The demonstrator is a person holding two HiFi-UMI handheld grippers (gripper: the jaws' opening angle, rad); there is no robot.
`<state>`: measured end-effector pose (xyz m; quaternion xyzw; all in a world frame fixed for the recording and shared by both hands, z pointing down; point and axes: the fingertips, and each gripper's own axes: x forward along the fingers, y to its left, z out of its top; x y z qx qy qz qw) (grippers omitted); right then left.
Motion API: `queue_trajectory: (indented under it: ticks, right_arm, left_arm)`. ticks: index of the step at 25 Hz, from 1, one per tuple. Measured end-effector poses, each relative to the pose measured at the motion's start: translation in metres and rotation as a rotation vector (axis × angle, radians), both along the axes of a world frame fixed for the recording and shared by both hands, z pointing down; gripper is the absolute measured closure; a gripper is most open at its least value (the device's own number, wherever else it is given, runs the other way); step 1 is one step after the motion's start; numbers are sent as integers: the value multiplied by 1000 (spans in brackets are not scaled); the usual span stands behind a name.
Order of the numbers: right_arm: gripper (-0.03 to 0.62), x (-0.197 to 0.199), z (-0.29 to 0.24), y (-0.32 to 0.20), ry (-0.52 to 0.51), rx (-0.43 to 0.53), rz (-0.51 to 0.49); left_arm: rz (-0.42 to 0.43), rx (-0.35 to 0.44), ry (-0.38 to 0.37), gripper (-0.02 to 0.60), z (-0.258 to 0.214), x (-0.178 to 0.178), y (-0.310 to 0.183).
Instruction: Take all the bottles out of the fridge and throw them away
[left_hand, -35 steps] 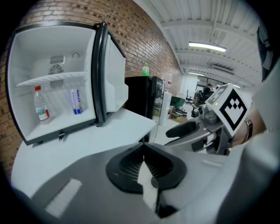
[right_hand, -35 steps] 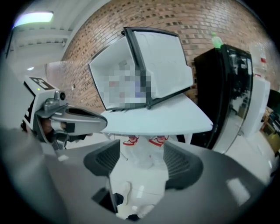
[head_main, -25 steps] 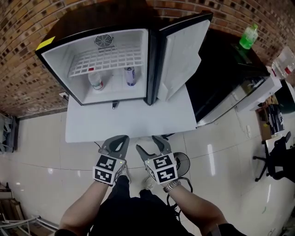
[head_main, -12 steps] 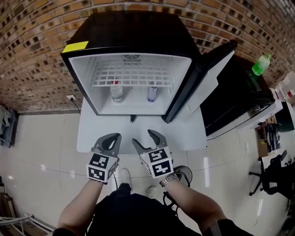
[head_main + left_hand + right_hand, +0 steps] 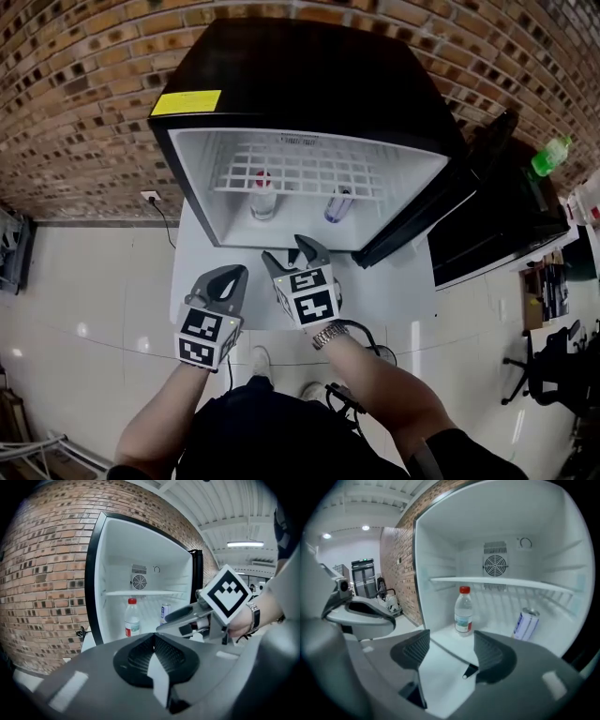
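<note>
A clear water bottle (image 5: 263,199) with a red cap and red label stands upright on the floor of the open black mini fridge (image 5: 309,84), on the left side. In the gripper views the same bottle (image 5: 132,620) (image 5: 463,611) sits under the wire shelf. A blue-and-white can (image 5: 338,204) (image 5: 527,623) leans to its right. My right gripper (image 5: 289,253) (image 5: 452,641) is open and empty, just outside the fridge opening and pointing at the bottle. My left gripper (image 5: 230,277) (image 5: 153,637) is shut and empty, lower and to the left over the white table.
The fridge stands on a white table (image 5: 202,281) against a brick wall. Its door (image 5: 441,211) hangs open at the right. A white wire shelf (image 5: 300,169) spans the fridge above the bottle and can. A green bottle (image 5: 550,155) sits on a black counter at far right.
The view has closed in on the fridge. My right gripper has moved forward and up to the fridge opening. The left gripper has stayed low and shut.
</note>
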<state>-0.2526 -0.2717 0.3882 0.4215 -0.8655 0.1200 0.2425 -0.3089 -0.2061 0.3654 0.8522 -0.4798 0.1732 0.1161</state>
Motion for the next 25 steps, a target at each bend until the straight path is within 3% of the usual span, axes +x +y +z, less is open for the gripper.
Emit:
queue_trajectory:
  ticks: [12,25]
  right_arm:
    - [287,-38,29,-84,66,-40,59]
    - [266,-54,59,-136,119,-53,106]
  left_arm:
    - [31,-27,-17,578,12,-32,-27]
    - [4,-66,-15,578,31,-68,-38]
